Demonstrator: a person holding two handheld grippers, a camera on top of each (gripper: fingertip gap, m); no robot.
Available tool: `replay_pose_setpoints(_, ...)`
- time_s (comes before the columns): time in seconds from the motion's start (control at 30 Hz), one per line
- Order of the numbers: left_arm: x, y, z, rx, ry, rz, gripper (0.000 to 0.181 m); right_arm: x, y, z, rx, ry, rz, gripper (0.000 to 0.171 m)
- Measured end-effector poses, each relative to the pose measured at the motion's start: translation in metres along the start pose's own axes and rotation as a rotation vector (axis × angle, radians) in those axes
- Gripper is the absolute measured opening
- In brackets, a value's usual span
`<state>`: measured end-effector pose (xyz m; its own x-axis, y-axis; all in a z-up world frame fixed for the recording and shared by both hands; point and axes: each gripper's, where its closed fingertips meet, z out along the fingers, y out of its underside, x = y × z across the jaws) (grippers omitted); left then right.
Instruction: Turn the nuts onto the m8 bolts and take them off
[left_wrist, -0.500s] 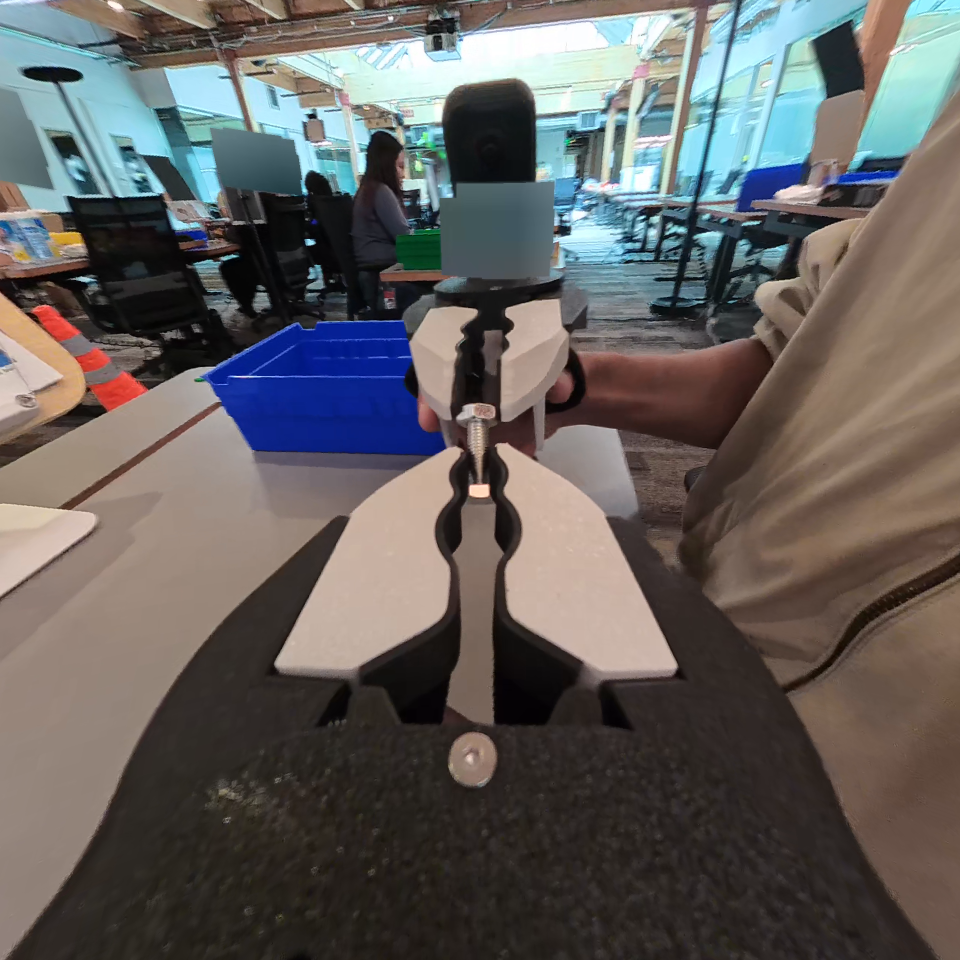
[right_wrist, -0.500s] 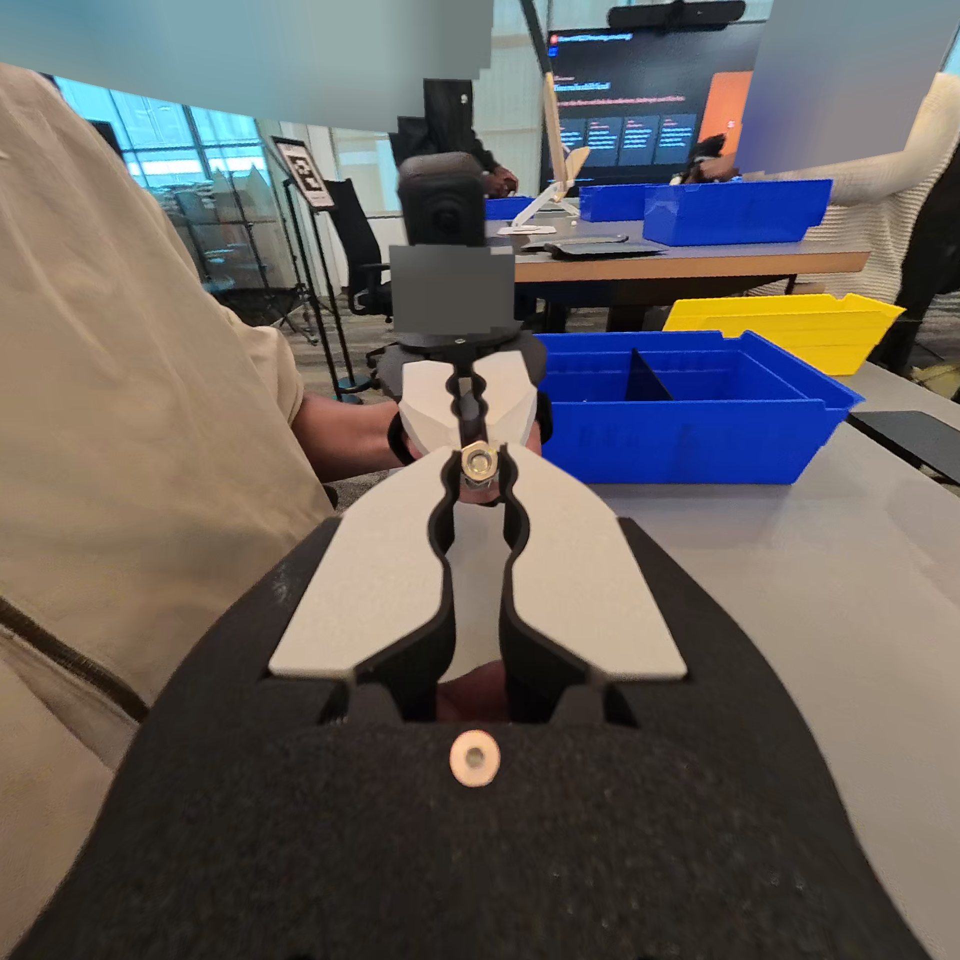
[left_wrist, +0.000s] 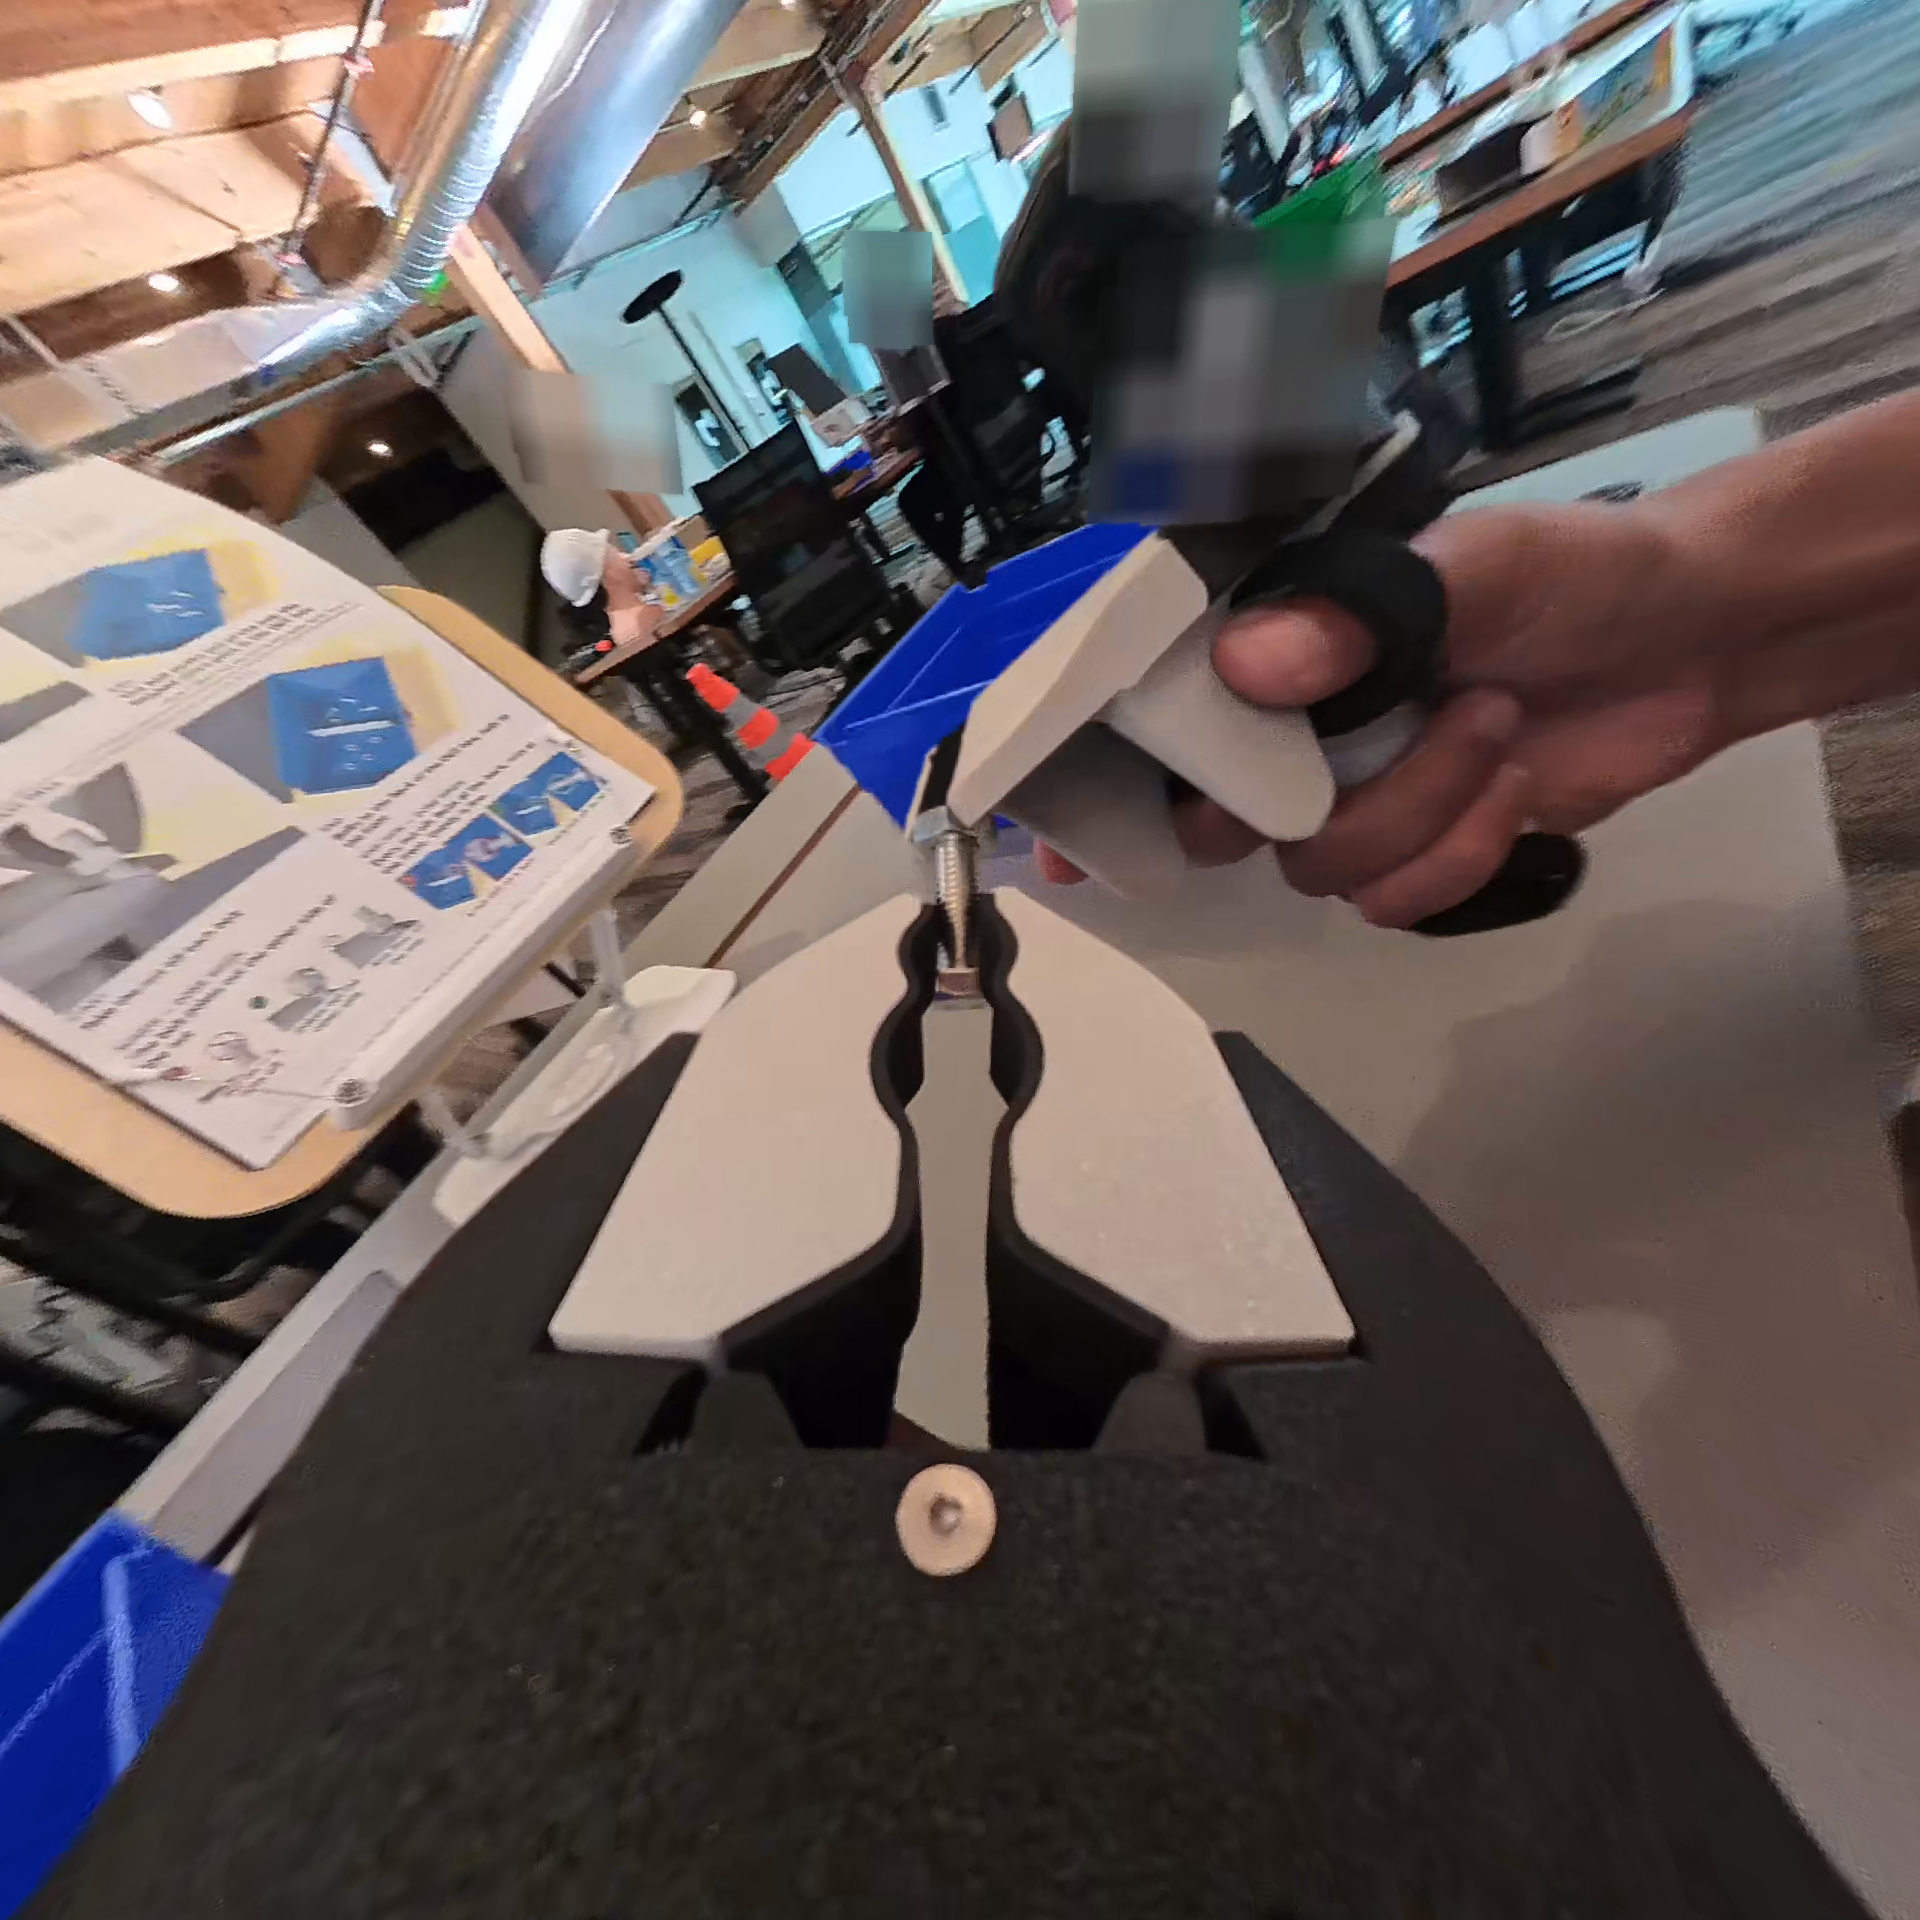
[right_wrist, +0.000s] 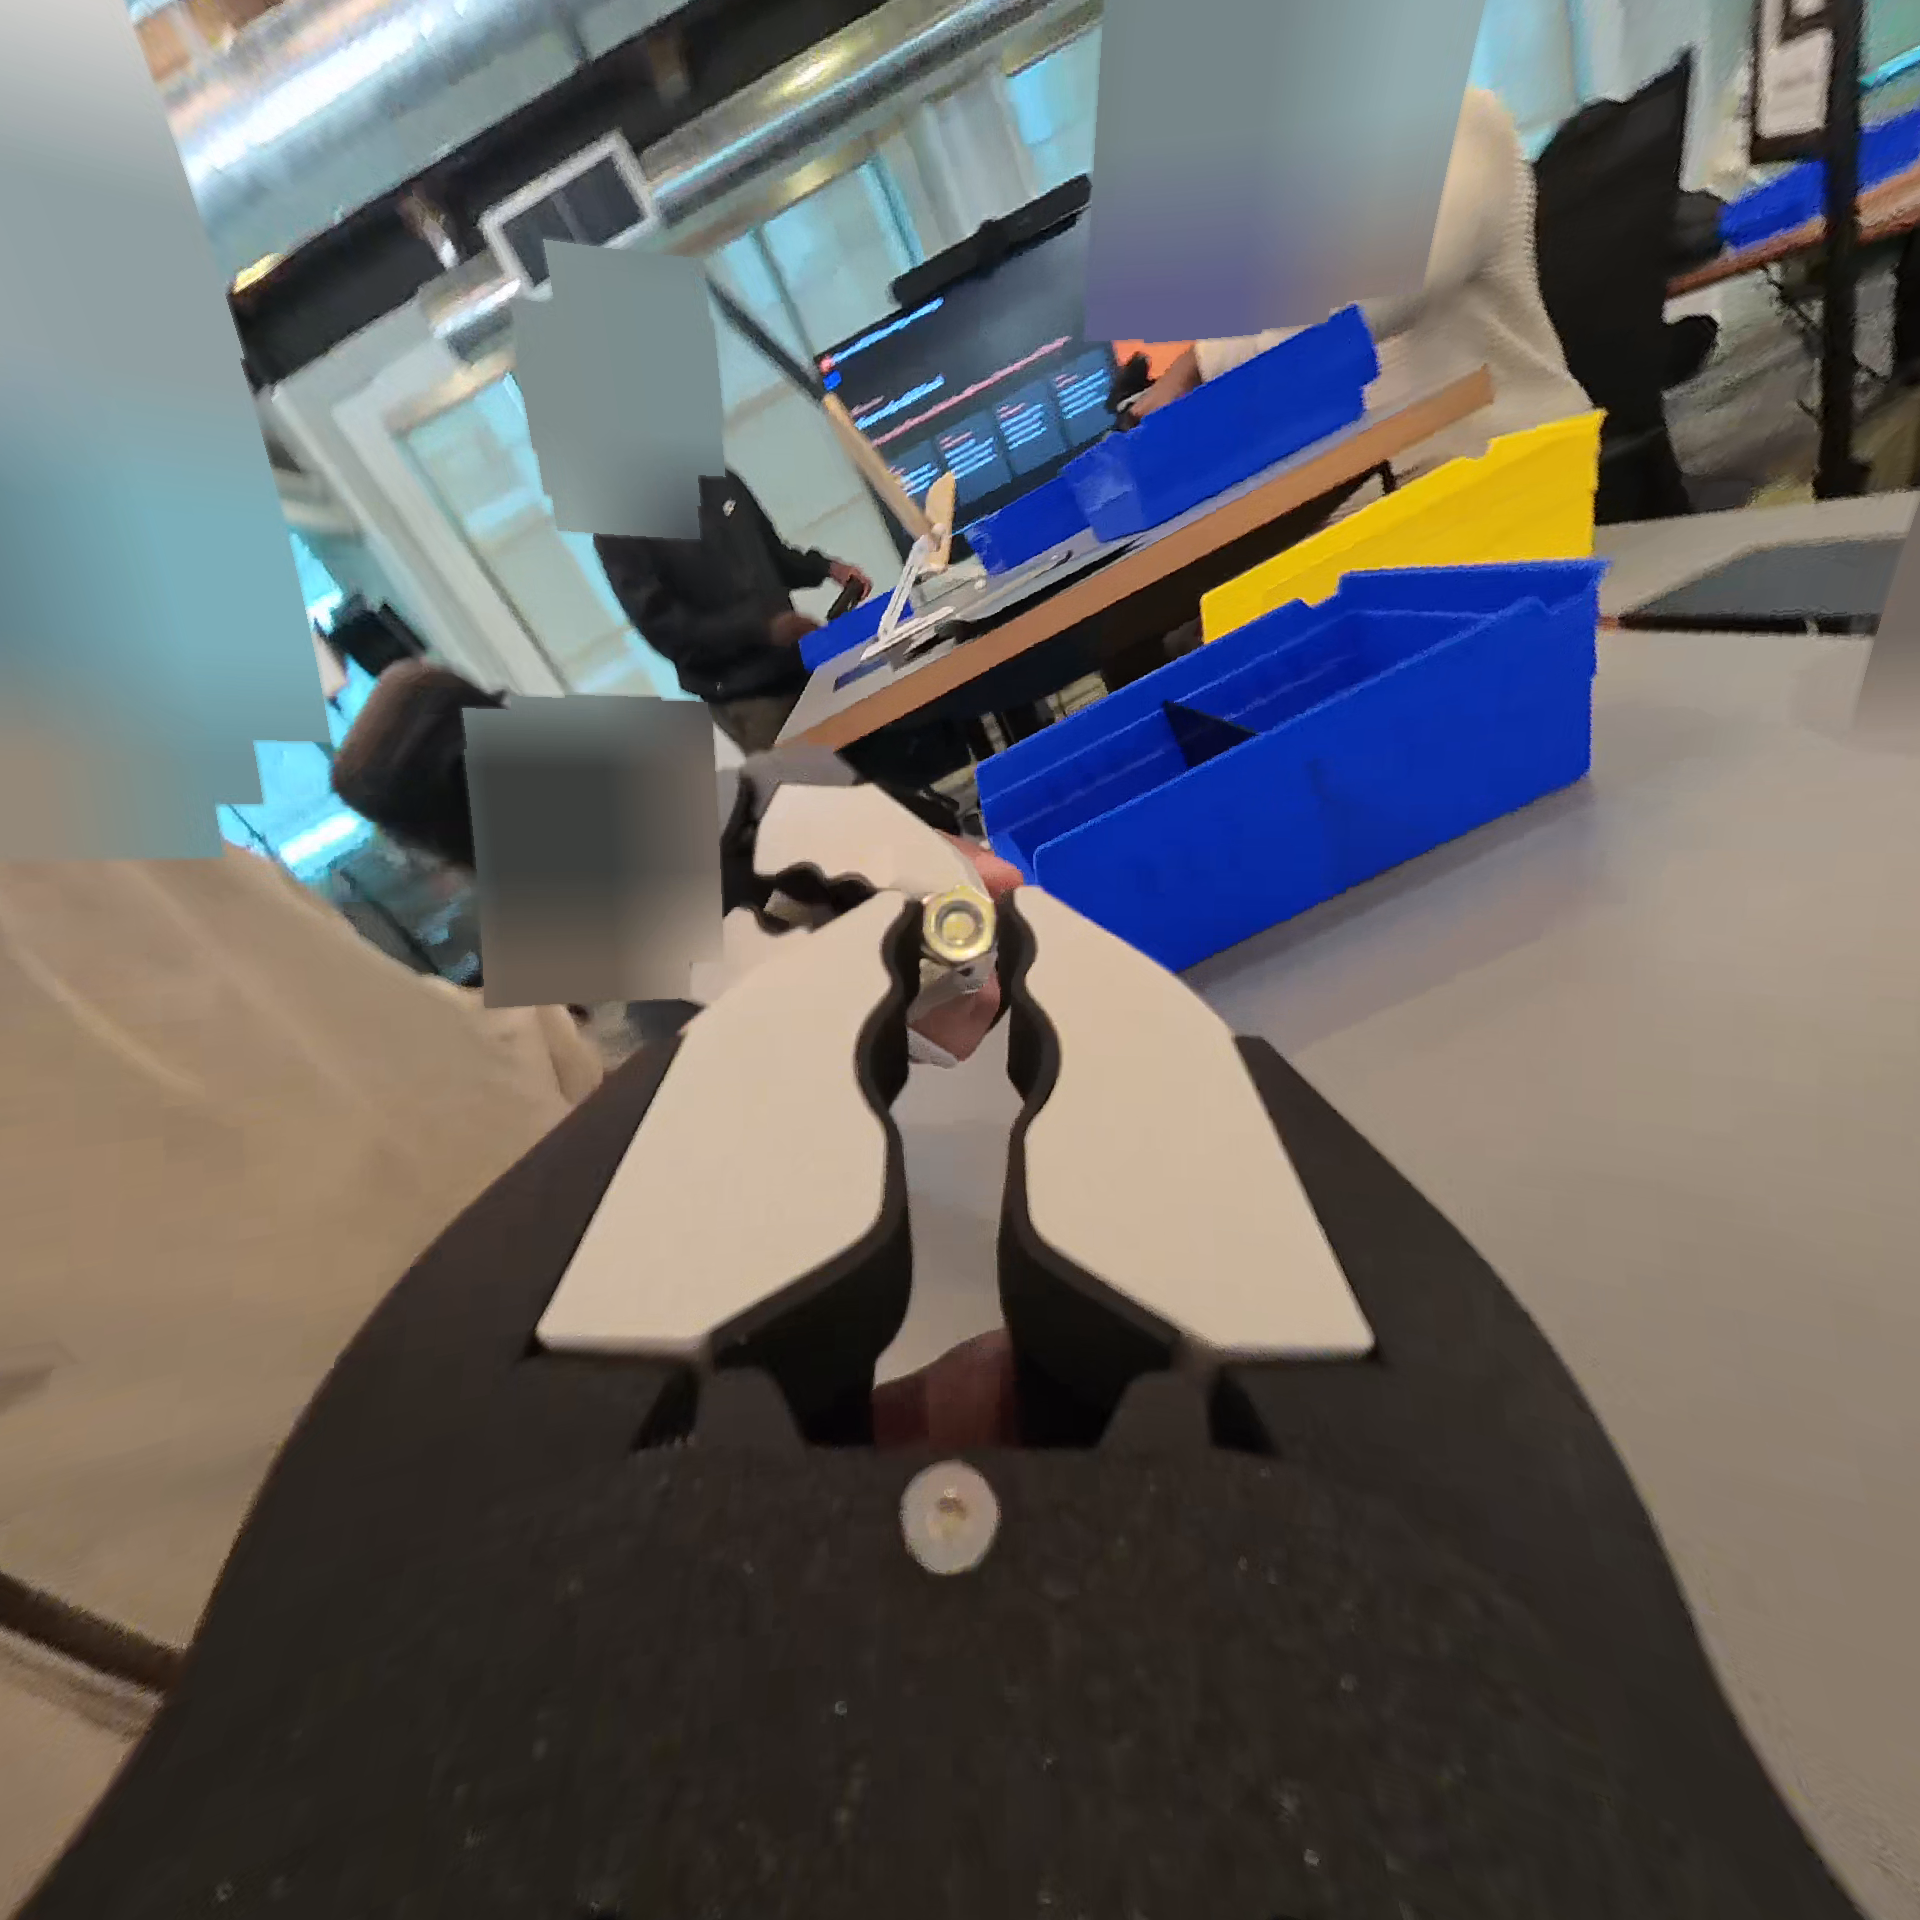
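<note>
My left gripper is shut on the head end of a silver M8 bolt, held in the air above the grey table. The threaded shaft points away from it to a hex nut at the far end. My right gripper is shut on that nut, and the bolt's end shows in the nut's hole. In the left wrist view the right gripper faces me, rolled to one side, with a hand on it. The left gripper shows just behind the nut in the right wrist view.
A blue divided bin stands on the table behind the grippers and also shows in the left wrist view. A yellow bin is behind it. An instruction sheet on a stand is at the left. People stand at other tables. The tips of both grippers are at nearly the same place.
Both grippers have rolled about the bolt's axis, in opposite senses, so both views are now tilted. Each still grips its part. The nut stays at the bolt's far end.
</note>
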<state>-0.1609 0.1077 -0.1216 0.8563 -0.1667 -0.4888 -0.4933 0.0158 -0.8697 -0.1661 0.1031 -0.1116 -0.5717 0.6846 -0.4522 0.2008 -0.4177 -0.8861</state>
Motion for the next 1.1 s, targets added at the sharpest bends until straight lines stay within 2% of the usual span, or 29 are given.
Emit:
replay_pose_setpoints(0.17,0.001,0.010,-0.004,-0.037,-0.046,0.044,0.007,0.007,0.007,0.001,0.057,0.081,0.177,0.014)
replay_pose_setpoints(0.3,0.005,0.012,-0.005,-0.024,0.024,-0.083,0.007,0.007,0.012,0.001,0.003,0.097,0.122,0.014)
replay_pose_setpoints(0.47,0.003,0.009,-0.006,0.064,0.073,-0.261,0.007,0.004,0.016,0.010,-0.145,0.125,0.013,0.020)
replay_pose_setpoints(0.53,0.002,0.007,-0.008,0.095,0.094,-0.317,0.007,0.004,0.013,0.012,-0.155,0.124,0.010,0.019)
replay_pose_setpoints(0.8,0.002,0.017,-0.004,0.083,0.099,-0.347,0.007,0.014,0.018,0.010,-0.212,0.144,-0.042,0.014)
replay_pose_setpoints(0.97,0.009,0.021,-0.001,0.060,0.146,-0.365,0.007,0.017,0.025,0.005,-0.406,0.162,-0.255,0.014)
replay_pose_setpoints(1.1,0.013,0.011,0.002,0.138,0.206,-0.472,0.007,0.013,0.018,0.004,-0.594,0.125,-0.468,0.014)
